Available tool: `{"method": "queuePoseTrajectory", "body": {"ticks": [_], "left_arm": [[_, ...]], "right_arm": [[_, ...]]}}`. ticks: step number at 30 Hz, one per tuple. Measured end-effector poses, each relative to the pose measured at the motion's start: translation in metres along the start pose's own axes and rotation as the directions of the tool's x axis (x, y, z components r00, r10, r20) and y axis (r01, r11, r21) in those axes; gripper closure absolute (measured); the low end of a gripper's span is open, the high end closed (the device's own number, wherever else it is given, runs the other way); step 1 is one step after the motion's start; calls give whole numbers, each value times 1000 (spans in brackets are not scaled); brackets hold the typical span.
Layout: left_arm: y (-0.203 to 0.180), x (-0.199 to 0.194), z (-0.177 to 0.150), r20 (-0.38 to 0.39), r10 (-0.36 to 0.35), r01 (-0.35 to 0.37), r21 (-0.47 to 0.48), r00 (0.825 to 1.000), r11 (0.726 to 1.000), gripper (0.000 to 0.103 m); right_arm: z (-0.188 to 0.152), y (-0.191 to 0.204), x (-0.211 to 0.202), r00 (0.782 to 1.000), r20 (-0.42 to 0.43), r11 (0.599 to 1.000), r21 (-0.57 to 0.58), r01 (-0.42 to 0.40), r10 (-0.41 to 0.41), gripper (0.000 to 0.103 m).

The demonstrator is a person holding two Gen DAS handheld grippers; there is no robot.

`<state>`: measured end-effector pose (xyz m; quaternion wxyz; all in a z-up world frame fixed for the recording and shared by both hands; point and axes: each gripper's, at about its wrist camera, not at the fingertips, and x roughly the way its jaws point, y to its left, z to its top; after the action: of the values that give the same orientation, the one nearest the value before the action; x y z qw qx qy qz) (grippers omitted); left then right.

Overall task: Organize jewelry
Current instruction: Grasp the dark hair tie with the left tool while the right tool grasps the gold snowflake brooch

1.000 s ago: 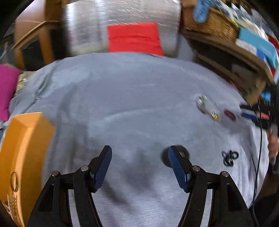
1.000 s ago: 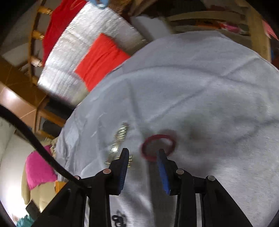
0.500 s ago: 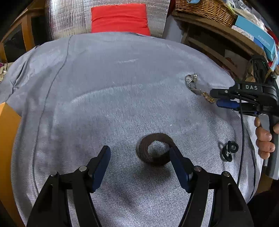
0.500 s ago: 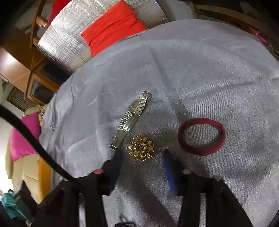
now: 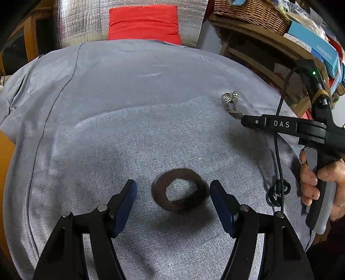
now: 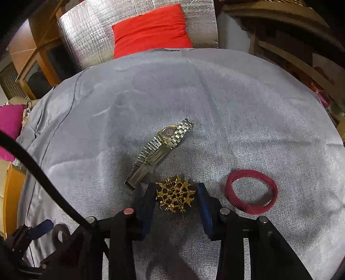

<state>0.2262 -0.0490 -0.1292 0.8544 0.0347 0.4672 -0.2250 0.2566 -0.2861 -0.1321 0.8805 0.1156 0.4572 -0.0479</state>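
Observation:
A dark brown band (image 5: 180, 190) lies on the grey cloth between the open fingers of my left gripper (image 5: 172, 193); the right finger is close to its rim. My right gripper (image 6: 175, 193) is open with a gold brooch (image 6: 175, 196) between its fingers, both near its edges. A silver watch (image 6: 160, 150) lies just beyond the brooch and also shows in the left wrist view (image 5: 230, 101). A maroon hair band (image 6: 251, 191) lies to the right. A small black hair tie (image 5: 278, 192) lies near the right hand.
The grey cloth (image 5: 129, 107) covers a round table. An orange box (image 6: 10, 198) stands at the left edge. A silver cushion with a red cloth (image 5: 143, 21) is behind the table. A wooden shelf with a wicker basket (image 5: 252, 10) is at the back right.
My left gripper has swung right and moved up so the brown band lies between its fingers. My right gripper has shifted from the maroon band to around the gold brooch.

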Motion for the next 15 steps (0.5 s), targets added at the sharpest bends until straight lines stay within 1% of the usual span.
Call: {"method": "queuePoseTrajectory", "body": {"ticks": [2, 3, 5, 6, 7, 8, 10, 13, 15], "left_arm": [[-2, 0, 0, 2, -2, 2, 5, 1000, 1000, 32], [-2, 1, 0, 2, 0, -1, 8, 1000, 1000, 36], [-4, 1, -1, 6, 13, -13, 24, 1000, 1000, 48], [-3, 1, 0, 7, 16, -16, 27, 1000, 1000, 57], [-3, 1, 0, 7, 15, -15, 25, 1000, 1000, 60], [0, 0, 0, 10, 2, -2, 11, 1000, 1000, 63], [5, -2, 1, 10, -10, 10, -15, 1000, 1000, 78], [15, -6, 2, 16, -32, 33, -66, 999, 997, 88], [20, -11, 3, 31, -20, 23, -85, 999, 996, 90]], "right_arm": [[1, -2, 0, 1000, -2, 1000, 16, -15, 15, 63], [1, -5, -2, 1000, -3, 999, 24, -25, 25, 63], [0, -9, -6, 999, -1, 998, 38, -44, 44, 63], [0, -11, -8, 999, 3, 998, 45, -54, 54, 63], [1, -14, -11, 998, 8, 996, 56, -67, 67, 63], [0, -16, -14, 997, 13, 995, 64, -76, 75, 63], [0, -20, -20, 996, 23, 993, 77, -92, 91, 63], [-1, -23, -28, 993, 41, 989, 89, -117, 113, 63], [0, -20, -30, 991, 50, 989, 84, -125, 121, 63]]}}
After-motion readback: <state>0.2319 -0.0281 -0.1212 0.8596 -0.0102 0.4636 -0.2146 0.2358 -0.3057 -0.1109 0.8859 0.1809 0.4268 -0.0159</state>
